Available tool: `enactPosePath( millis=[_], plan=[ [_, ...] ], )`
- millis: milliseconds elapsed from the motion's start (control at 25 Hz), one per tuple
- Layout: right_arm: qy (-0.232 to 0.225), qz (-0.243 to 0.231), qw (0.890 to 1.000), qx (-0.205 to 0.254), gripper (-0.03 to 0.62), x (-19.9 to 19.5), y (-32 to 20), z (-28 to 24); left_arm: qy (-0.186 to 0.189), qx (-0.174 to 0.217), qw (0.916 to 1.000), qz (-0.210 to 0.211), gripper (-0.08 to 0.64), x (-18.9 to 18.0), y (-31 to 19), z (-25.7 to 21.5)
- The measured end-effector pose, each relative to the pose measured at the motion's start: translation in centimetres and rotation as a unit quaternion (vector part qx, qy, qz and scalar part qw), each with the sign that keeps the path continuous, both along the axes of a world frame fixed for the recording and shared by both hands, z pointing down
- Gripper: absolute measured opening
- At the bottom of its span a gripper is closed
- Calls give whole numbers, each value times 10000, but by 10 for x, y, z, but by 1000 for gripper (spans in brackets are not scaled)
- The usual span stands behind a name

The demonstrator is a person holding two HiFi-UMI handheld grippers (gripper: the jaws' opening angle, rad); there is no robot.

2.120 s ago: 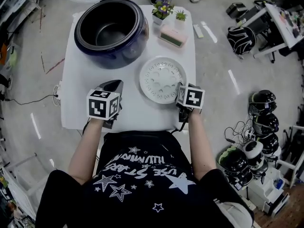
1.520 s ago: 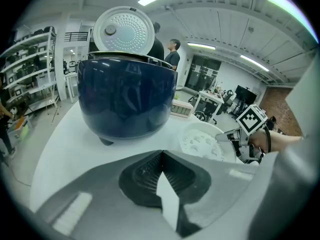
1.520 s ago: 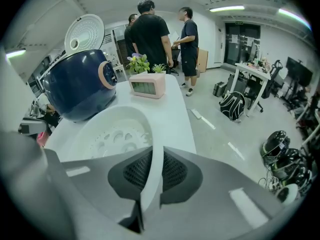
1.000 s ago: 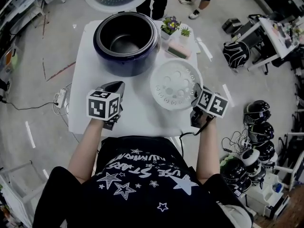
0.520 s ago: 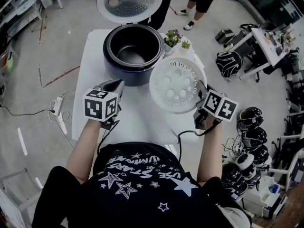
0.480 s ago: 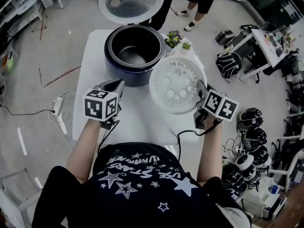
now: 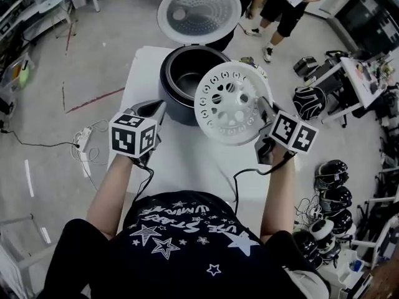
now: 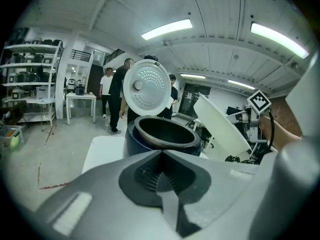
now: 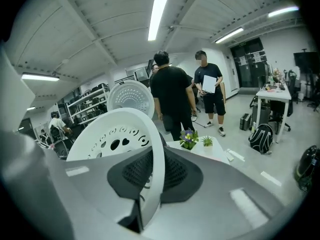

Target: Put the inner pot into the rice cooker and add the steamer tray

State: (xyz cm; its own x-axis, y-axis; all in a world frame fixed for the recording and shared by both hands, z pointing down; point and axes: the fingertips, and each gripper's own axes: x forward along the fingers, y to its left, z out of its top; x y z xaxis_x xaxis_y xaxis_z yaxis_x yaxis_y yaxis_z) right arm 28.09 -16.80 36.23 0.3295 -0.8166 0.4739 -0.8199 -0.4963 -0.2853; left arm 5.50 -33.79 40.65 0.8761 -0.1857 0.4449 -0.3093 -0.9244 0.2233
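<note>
The dark blue rice cooker (image 7: 177, 80) stands at the table's far end with its lid (image 7: 198, 11) raised and the dark inner pot (image 8: 162, 131) inside it. My right gripper (image 7: 263, 113) is shut on the rim of the white perforated steamer tray (image 7: 229, 101), which hangs tilted in the air just right of the cooker's mouth, partly over it. In the right gripper view the tray (image 9: 117, 136) stands on edge between the jaws. My left gripper (image 7: 153, 111) is shut on nothing, close to the cooker's near left side.
The white table (image 7: 187, 167) carries two small potted plants (image 9: 196, 140) behind the tray. People stand beyond the table's far end (image 9: 172, 96). Bags and helmets lie on the floor at the right (image 7: 336, 198).
My right gripper has lifted the steamer tray off the table and carried it up and left toward the cooker, tilting it. The left gripper has stayed shut beside the cooker.
</note>
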Motion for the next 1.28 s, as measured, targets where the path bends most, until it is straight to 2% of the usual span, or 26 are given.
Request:
enactPosePath(
  millis=[400,600,720,1040,1280],
  plan=[
    [157,-413,9989,131,55,7,-86,-21,202,205,9991,-322,5,-3,-36,-21],
    [-75,-574,9983,89,55,12,-121,-13,217,244,9985,-435,5,-5,-54,-26],
    [-249,-671,9974,-22,55,14,-136,-1,182,215,9984,-498,5,-7,-61,-23],
    [-341,-776,9960,-288,55,23,-162,17,90,158,9981,-592,5,-9,-70,-15],
    [-225,-862,9939,-654,58,24,-165,35,46,141,9979,-627,5,-8,-69,-10]
  ],
)
